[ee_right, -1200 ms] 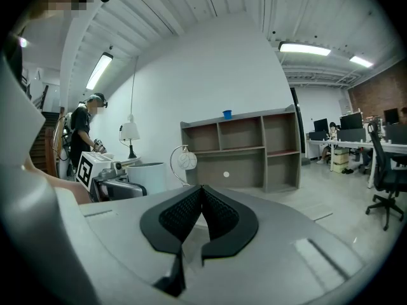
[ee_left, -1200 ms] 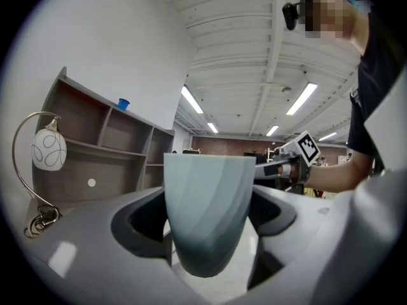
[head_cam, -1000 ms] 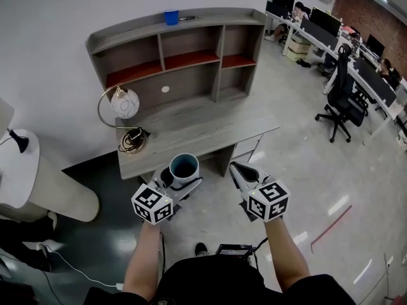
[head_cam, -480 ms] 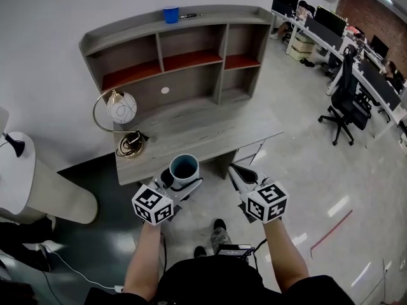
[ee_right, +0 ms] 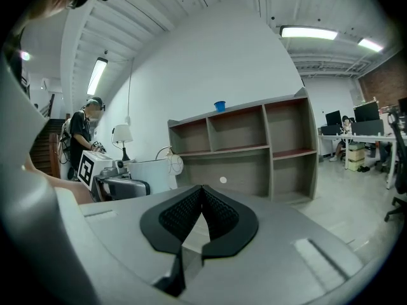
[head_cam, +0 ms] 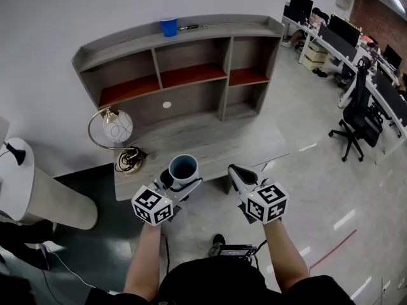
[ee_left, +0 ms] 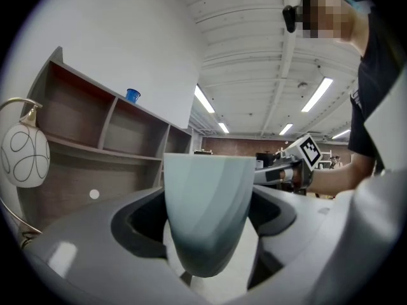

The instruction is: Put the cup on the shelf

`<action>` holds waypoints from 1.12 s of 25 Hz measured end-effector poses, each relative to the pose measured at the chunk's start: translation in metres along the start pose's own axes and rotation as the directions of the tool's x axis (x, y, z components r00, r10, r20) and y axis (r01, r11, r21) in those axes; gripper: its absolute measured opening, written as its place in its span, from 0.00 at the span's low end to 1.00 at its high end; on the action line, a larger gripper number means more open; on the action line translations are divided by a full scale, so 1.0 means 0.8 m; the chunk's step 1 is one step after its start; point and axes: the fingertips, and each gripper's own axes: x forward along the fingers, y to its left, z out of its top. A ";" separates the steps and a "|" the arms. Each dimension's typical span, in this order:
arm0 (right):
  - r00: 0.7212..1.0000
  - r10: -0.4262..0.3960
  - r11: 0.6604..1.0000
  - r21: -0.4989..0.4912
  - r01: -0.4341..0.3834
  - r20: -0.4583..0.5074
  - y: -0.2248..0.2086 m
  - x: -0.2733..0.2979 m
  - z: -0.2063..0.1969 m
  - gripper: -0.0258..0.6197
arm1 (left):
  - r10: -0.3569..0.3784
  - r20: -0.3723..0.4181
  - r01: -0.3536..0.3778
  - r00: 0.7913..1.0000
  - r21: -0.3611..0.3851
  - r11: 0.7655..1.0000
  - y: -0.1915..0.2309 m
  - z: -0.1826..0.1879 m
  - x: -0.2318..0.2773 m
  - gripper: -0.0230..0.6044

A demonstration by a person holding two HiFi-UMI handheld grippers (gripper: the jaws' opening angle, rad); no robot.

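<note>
**Head view.** Both tools sit side by side in front of the desk (head_cam: 210, 138), well short of the shelf (head_cam: 191, 75) that stands on it. This view looks down into the cup (head_cam: 184, 168). It is upright, mouth up and dark inside, and it is carried clear of the desk above the near edge. This view does not show where the pads meet the cup.

**Left gripper view.** This view shows that contact. The left gripper (ee_left: 206, 208) has its jaws spread wide. The cup's pale, tapered wall fills the gap between them and sits against the dark pads on both sides. I record a grip on the cup. The same view shows a globe lamp (ee_left: 24, 157) at the left. It also shows a small blue cup (ee_left: 132, 94) on the shelf's top board, which the head view confirms.

**Right gripper view.** The right gripper (ee_right: 202, 192) reads plainly here. Its ribbed black pads meet at the tips, so the jaws are closed with nothing between them. The head view gives only its narrow nose. Only this view shows a person (ee_right: 81, 132) standing at the far left beside a white-shaded floor lamp (ee_right: 122, 134).

**Head view only.** An office chair (head_cam: 356, 122) stands on the floor to the right.
</note>
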 end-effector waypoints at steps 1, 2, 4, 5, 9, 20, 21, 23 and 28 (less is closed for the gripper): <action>1.000 0.008 1.000 -0.001 -0.008 0.000 -0.010 0.005 0.003 0.06 | 0.009 0.004 -0.009 1.000 -0.002 1.000 0.005 0.003 0.009 0.63; 1.000 0.015 1.000 -0.002 -0.015 -0.001 -0.019 0.009 0.006 0.06 | 0.017 0.007 -0.017 1.000 -0.003 1.000 0.009 0.006 0.018 0.63; 1.000 0.030 1.000 -0.004 -0.030 -0.006 -0.037 0.017 0.010 0.06 | 0.031 0.013 -0.031 0.999 -0.005 0.999 0.016 0.010 0.035 0.63; 0.999 0.038 0.999 -0.005 -0.038 -0.009 -0.045 0.021 0.010 0.06 | 0.038 0.015 -0.038 0.999 -0.005 0.999 0.019 0.011 0.043 0.63; 0.998 0.065 0.998 -0.007 -0.066 -0.020 -0.072 0.032 0.013 0.06 | 0.061 0.016 -0.061 0.998 -0.007 0.998 0.023 0.013 0.068 0.63; 0.993 0.108 0.994 0.007 -0.108 -0.041 -0.100 0.065 0.013 0.06 | 0.096 -0.002 -0.096 0.995 -0.018 0.995 0.049 0.011 0.097 0.63; 0.993 0.108 0.994 0.008 -0.108 -0.043 -0.102 0.070 0.012 0.06 | 0.095 -0.004 -0.095 0.995 -0.019 0.995 0.054 0.009 0.100 0.63; 0.993 0.106 0.994 0.010 -0.105 -0.046 -0.108 0.078 0.012 0.06 | 0.091 -0.008 -0.092 0.996 -0.022 0.996 0.064 0.007 0.107 0.63; 0.995 0.086 0.996 0.009 -0.086 -0.050 -0.128 0.105 0.019 0.06 | 0.073 -0.011 -0.074 0.997 -0.026 0.997 0.093 0.008 0.128 0.63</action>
